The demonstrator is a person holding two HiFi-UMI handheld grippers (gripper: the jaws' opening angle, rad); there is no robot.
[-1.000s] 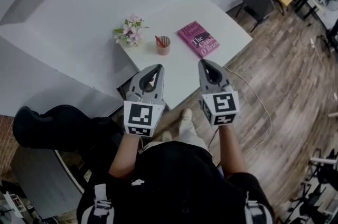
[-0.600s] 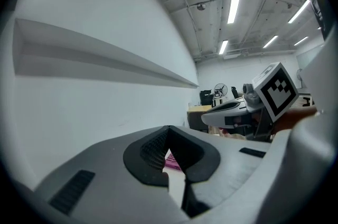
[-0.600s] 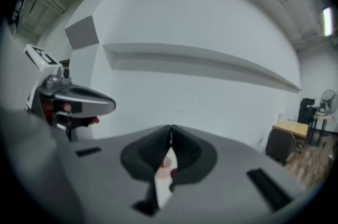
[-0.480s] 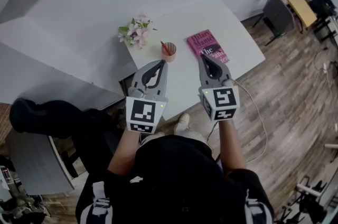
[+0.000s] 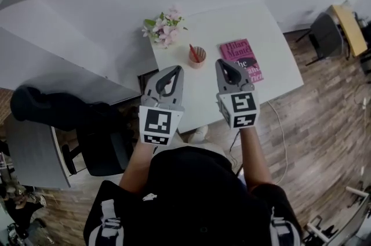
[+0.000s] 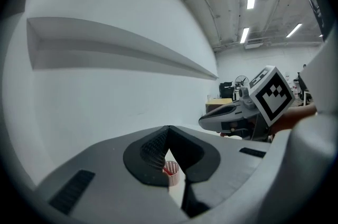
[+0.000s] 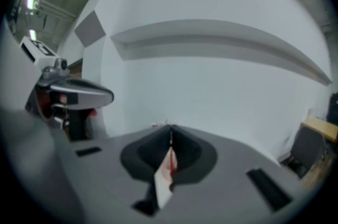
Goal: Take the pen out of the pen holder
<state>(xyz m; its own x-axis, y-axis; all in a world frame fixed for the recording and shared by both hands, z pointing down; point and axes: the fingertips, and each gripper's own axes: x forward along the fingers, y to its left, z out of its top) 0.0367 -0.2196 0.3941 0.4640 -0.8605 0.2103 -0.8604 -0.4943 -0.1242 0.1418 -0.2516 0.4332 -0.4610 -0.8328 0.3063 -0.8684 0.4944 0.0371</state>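
Observation:
A small woven pen holder [image 5: 197, 58] stands on the white table [image 5: 278, 73] with a red pen [image 5: 192, 51] leaning in it. Both grippers hover over the table's near edge, short of the holder. My left gripper [image 5: 177, 69] is shut and empty, its tip just near-left of the holder. To the holder's near right, my right gripper [image 5: 222, 63] is also shut and empty. The left gripper view shows the holder [image 6: 171, 170] through the slit below the closed jaws [image 6: 168, 129]. In the right gripper view the closed jaws [image 7: 170, 128] hide most of the table.
A bunch of pink flowers [image 5: 166, 28] lies left of the holder, and a pink book [image 5: 243, 59] lies to its right. A black chair [image 5: 98, 143] and dark bag [image 5: 43, 108] are at my left. A cable [image 5: 282, 123] runs over the wood floor on the right.
The table, holder and book have slid rightward and nearer in the head view. Both grippers stayed shut and now reach further over the table's near edge, closer to the holder.

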